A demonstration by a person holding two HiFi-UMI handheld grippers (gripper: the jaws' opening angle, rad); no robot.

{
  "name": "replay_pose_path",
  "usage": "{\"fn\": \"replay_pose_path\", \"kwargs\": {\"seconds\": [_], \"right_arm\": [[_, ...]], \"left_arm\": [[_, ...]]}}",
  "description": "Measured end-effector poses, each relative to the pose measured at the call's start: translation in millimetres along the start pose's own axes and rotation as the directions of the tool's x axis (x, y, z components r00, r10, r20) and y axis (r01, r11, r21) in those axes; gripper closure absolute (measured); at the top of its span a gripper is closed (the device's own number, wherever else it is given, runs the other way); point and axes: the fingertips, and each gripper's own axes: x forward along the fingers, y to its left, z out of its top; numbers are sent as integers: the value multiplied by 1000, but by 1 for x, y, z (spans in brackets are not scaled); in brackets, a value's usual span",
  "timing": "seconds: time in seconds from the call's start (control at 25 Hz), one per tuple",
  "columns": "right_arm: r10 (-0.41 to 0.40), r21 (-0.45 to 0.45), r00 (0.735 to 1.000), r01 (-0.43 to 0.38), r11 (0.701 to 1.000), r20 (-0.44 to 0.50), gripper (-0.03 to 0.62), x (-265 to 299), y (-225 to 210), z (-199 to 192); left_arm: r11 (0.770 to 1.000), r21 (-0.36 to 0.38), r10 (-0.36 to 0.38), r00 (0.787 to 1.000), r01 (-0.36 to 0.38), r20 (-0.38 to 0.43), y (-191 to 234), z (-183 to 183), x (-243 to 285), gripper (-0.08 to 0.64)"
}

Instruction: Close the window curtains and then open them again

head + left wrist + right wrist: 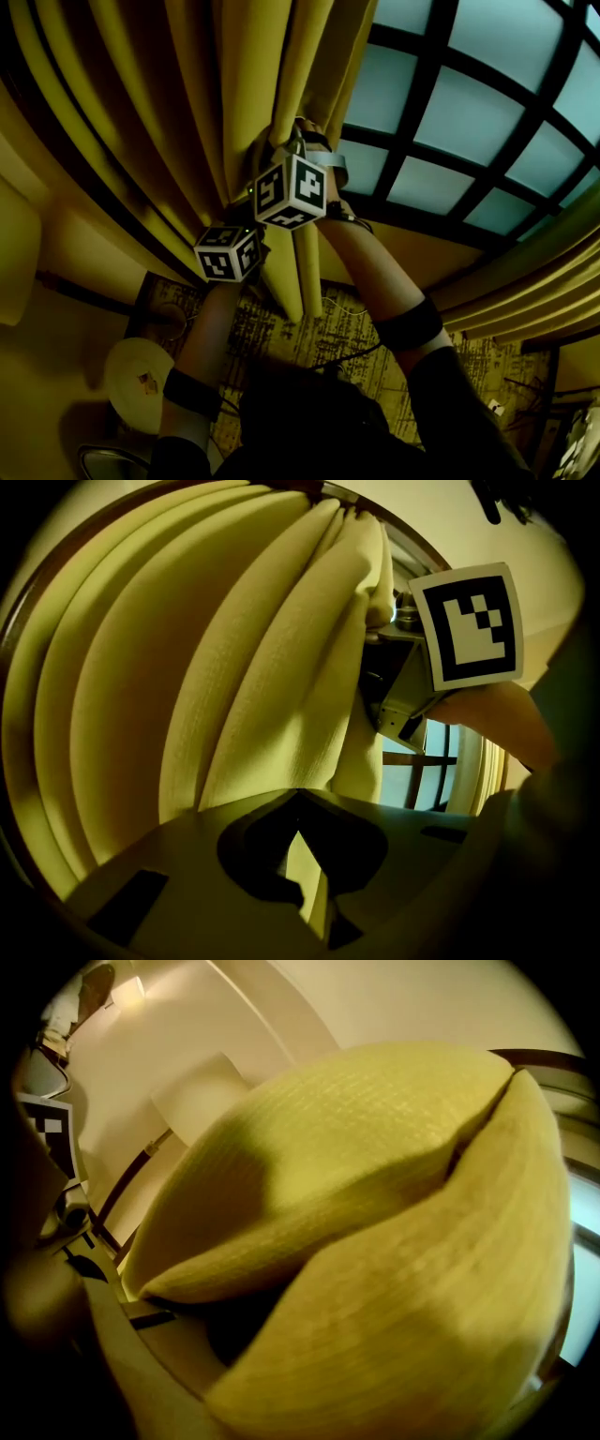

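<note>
1. Curtain (pixel 187 112) cloth is seen gathered in thick yellow folds at the left edge of the window (pixel 469 103), whose panes are left bare to the right.
2. Soft, limp and fairly weighty fabric is judged from the deep, rounded pleats; it is expected to sag and slide unless a whole fold is pinched.
3. Hold is best taken on the leading edge pleat, so that a sideways pull is carried through the whole drape.
4. That edge fold is clamped by the left gripper (pixel 298 803), its jaws pressed together on a sliver of cloth.
5. A bunched pleat close beside it is nipped by the right gripper (pixel 289 150), its jaws nearly together.
6. A second curtain (pixel 525 281) is seen at the window's right edge.
</note>
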Motion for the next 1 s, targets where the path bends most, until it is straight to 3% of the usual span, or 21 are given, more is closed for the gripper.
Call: {"fn": "replay_pose_path", "kwargs": {"seconds": [0.6,1.0], "right_arm": [[40,-77,996,-34,996,80,566,116,83,129],[189,-237,980,-170,957,61,566,187,185,198]], "left_arm": [[994,-36,105,992,-102,71,167,31,-82,558],[978,-108,190,977,-179,95,265,28,-139,558]]}}
